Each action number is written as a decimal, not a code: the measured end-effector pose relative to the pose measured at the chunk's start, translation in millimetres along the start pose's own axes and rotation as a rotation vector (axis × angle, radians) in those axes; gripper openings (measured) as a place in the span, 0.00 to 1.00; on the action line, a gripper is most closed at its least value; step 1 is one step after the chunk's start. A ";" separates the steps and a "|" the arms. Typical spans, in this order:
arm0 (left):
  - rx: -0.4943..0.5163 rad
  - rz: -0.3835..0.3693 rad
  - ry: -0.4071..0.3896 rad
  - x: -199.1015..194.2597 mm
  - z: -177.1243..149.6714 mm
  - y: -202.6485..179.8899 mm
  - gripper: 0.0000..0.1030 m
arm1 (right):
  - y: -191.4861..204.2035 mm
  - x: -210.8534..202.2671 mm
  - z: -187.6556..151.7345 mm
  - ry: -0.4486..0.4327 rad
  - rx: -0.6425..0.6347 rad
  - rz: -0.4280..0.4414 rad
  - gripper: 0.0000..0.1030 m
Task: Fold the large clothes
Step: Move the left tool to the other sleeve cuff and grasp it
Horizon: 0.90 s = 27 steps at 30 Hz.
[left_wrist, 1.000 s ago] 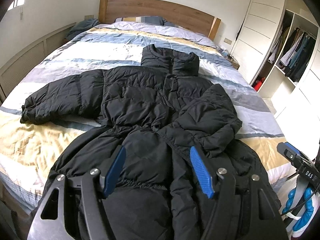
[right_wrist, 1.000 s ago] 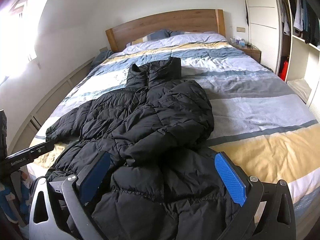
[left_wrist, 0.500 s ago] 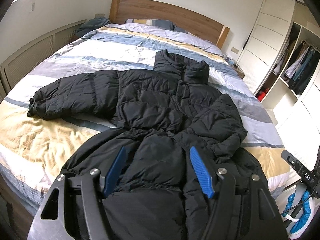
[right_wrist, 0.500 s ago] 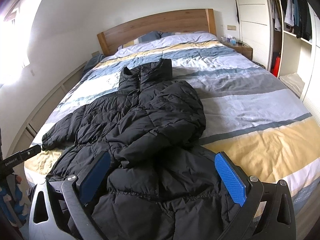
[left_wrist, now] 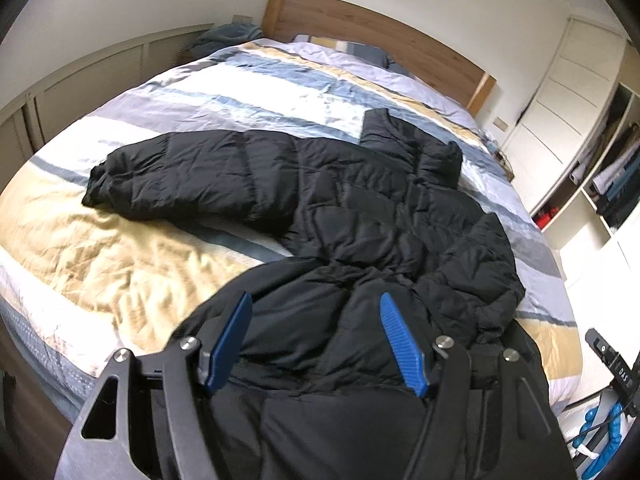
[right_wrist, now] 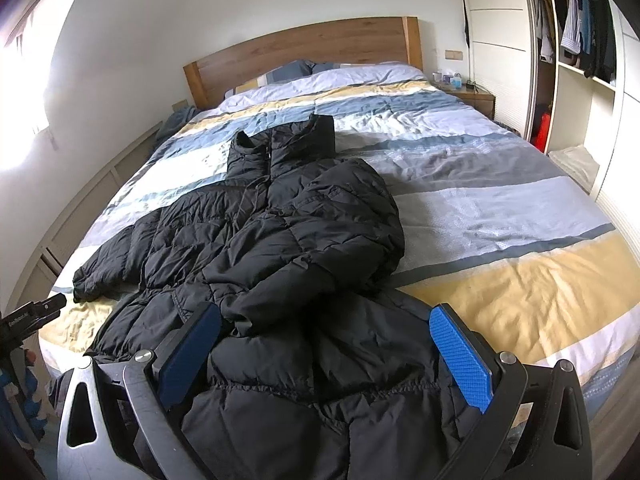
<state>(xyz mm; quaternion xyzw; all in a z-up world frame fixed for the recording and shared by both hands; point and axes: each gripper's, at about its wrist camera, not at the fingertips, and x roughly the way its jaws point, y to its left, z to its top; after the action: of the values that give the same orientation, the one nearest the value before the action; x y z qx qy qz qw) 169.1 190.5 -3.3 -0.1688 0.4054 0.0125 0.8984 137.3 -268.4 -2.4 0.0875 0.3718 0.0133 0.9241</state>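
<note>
Left wrist view takes in a wide bed (left_wrist: 132, 264) with a wooden headboard (left_wrist: 372, 36) and a duvet striped in yellow, blue, grey and white. A built-in wardrobe (right_wrist: 576, 64) with open shelves and hanging clothes stands along the bed's right side, and a small nightstand (right_wrist: 472, 98) sits beside the headboard.

Spread across the near half of the duvet lies a black puffer jacket (left_wrist: 384, 216), collar toward the headboard and hem at the foot edge. Its left sleeve (left_wrist: 180, 176) stretches out flat across the bed toward the left. The right sleeve (right_wrist: 320, 248) is folded inward over the jacket's front, its cuff resting near the middle of the body.

Both tools hang over the jacket's lower part. The left gripper (left_wrist: 316, 340) has its blue pads (left_wrist: 230, 340) spread moderately wide with only quilted fabric visible below them; nothing is pinched. The right gripper (right_wrist: 324, 356) has its blue pads (right_wrist: 460, 356) spread wider and likewise grips nothing, the folded cuff lying just ahead of its left pad. Whether either one touches the fabric cannot be told.
</note>
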 end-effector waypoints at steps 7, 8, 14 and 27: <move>-0.087 0.017 -0.005 4.4 10.0 49.8 0.63 | 6.0 1.4 0.1 0.007 -0.004 -0.026 1.00; -0.099 0.024 -0.007 4.8 11.4 57.7 0.63 | 6.9 1.5 0.3 0.008 -0.003 -0.030 1.00; -0.178 0.063 -0.011 8.6 21.4 113.1 0.63 | 16.9 3.7 3.2 0.017 -0.018 -0.052 1.00; -0.373 0.075 0.007 33.9 43.4 225.8 0.63 | 30.9 12.3 8.6 0.038 -0.022 -0.095 1.00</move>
<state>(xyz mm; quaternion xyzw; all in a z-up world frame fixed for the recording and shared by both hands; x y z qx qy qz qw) 187.2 413.1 -67.6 -0.3172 0.4052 0.1203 0.8490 153.4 -238.3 0.6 0.0593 0.3928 -0.0249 0.9174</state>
